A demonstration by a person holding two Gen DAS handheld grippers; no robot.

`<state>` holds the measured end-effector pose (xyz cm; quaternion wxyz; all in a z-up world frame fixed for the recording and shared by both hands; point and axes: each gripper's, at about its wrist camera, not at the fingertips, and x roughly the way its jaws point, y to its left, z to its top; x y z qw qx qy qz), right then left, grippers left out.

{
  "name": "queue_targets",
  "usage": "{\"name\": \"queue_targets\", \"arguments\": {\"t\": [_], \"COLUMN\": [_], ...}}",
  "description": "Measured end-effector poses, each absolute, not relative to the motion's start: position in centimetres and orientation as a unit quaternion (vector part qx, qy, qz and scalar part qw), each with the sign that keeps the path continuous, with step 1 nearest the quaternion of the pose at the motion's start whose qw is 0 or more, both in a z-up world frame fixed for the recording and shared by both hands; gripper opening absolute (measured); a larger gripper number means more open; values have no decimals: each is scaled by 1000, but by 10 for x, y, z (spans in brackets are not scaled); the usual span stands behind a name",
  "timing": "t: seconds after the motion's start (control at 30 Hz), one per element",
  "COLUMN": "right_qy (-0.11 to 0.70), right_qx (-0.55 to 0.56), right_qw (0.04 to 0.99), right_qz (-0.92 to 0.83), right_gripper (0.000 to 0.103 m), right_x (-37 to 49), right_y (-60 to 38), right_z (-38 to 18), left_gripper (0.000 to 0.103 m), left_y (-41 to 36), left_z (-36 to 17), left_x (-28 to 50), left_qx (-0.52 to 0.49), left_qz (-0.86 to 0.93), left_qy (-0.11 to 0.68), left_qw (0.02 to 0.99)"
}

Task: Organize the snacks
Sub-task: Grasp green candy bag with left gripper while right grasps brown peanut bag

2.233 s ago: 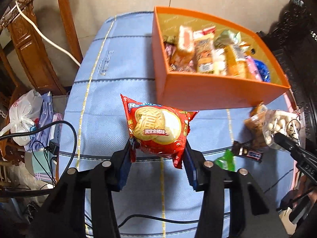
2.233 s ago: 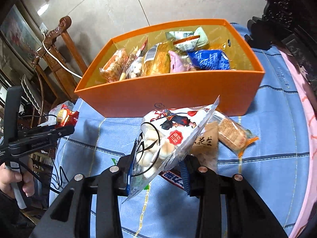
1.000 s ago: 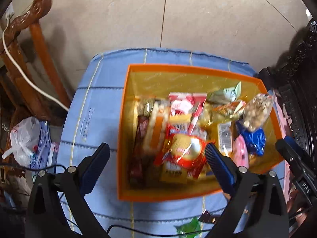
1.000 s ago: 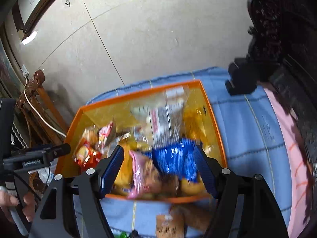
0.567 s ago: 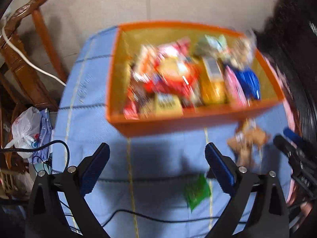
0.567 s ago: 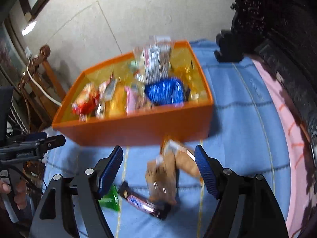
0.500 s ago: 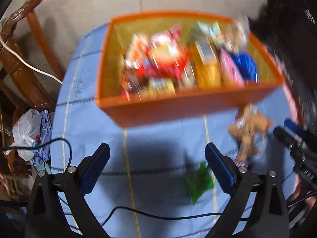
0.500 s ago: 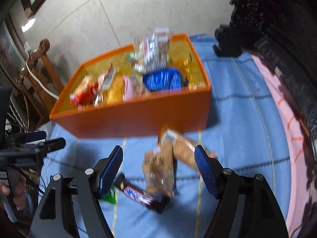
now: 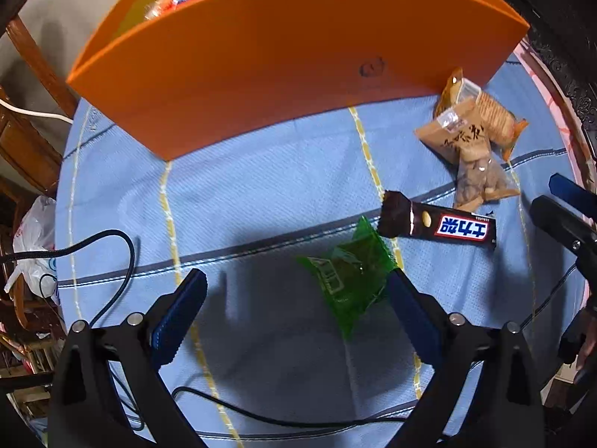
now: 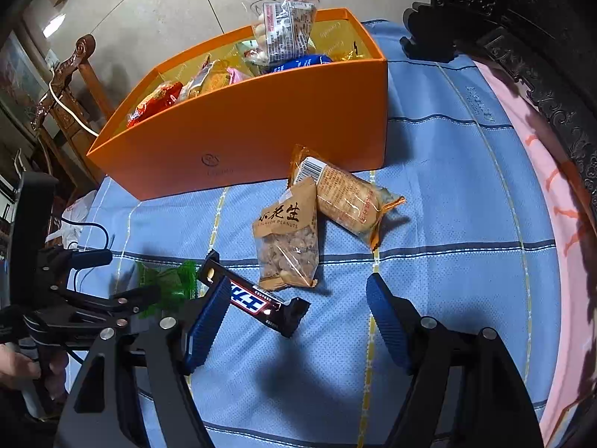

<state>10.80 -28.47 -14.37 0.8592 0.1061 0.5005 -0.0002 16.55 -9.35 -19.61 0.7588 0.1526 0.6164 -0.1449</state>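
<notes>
left wrist view: the left gripper (image 9: 294, 306) hangs low over the blue quilted cloth (image 9: 261, 194), jaws spread wide and empty. the crinkly green plastic candy packet (image 9: 349, 280) lies just inside its right pad. a dark chocolate bar in a glossy wrapper (image 9: 436, 224) touches the packet's far corner; a brown paper peanut bag (image 9: 466, 156) and an orange-wrapped cracker pack (image 9: 488, 119) lie beyond, near the tall orange cardboard box (image 9: 280, 63) already full of snacks.

right wrist view: the right gripper (image 10: 294, 317) is spread and empty too, the chocolate bar lying partly across its left pad.

judgement: this is the reach for the next pickups. each claw needs centring over its snack before closing.
</notes>
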Motion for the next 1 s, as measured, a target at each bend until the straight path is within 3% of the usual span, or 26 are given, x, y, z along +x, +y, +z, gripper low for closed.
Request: {"name": "queue_targets", "arguments": {"t": [0.07,0.2,0.3,0.6,0.63,0.7,1.0], "right_qy": [503,508,515,543,546,555,528], "right_qx": [105,103,105,70,63,53,78], "right_qw": [858,855,851,836,835,830,845], "right_qz": [2,4,13,28,23,17,35], "right_gripper": [75,75,75,74,72,40,35], "right_x": [109,114,121,165,171,180,157], "right_y": [-285,-286,-285,-265,-262,-259,-267], "right_z": [-145,-148,-153,-178,-181,-188,-151], "left_gripper": [94,51,32,30,30,30,29], "left_y": [-96,-100,-104,-80,-82,-78,-62], "left_z": [-201,-213,-213,-213,-212,-213,-181], "left_x": [165,165,159,168,167,173,169], "left_qx": [150,133,147,90,89,86,74], "left_qz": [-151,-182,-194,-186,-187,-189,-199], "left_qy": [618,632,621,638,638,637,614], "left_qw": [757,742,745,741,742,743,760]}}
